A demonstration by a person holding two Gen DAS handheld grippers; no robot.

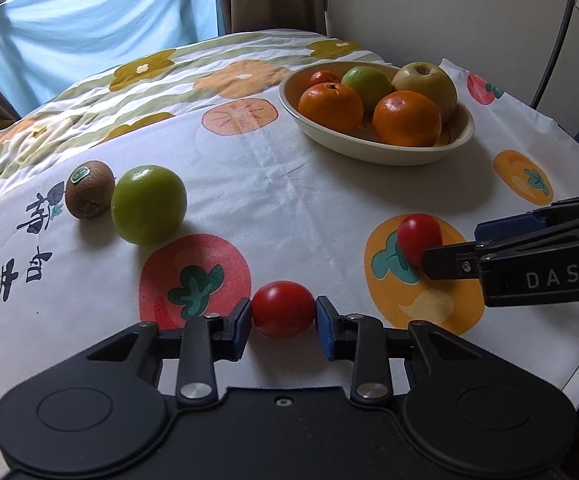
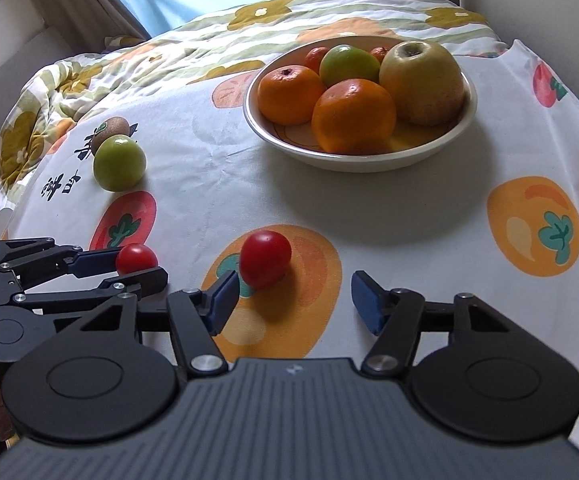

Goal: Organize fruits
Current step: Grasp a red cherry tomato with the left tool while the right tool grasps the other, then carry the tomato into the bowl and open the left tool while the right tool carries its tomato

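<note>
Left gripper (image 1: 283,314) clamped on one tomato (image 1: 283,309); right gripper (image 2: 293,300) spread wide, second tomato (image 2: 265,259) apparently touching its left pad.

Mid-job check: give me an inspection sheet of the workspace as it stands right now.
Surface: fruit-print tablecloth, wrinkled, on a table.
Job's things: bowl holds oranges, an apple and a green fruit; loose green fruit beside a kiwi; two cherry tomatoes outside the bowl.
Clutter: nothing seen.
Grippers: left tongs shut on left tomato; right tongs open, right tomato just ahead of them, nearer their left finger.
Cables: thin grey one by the wall.
Surroundings: blue cloth over window, curtains.
</note>
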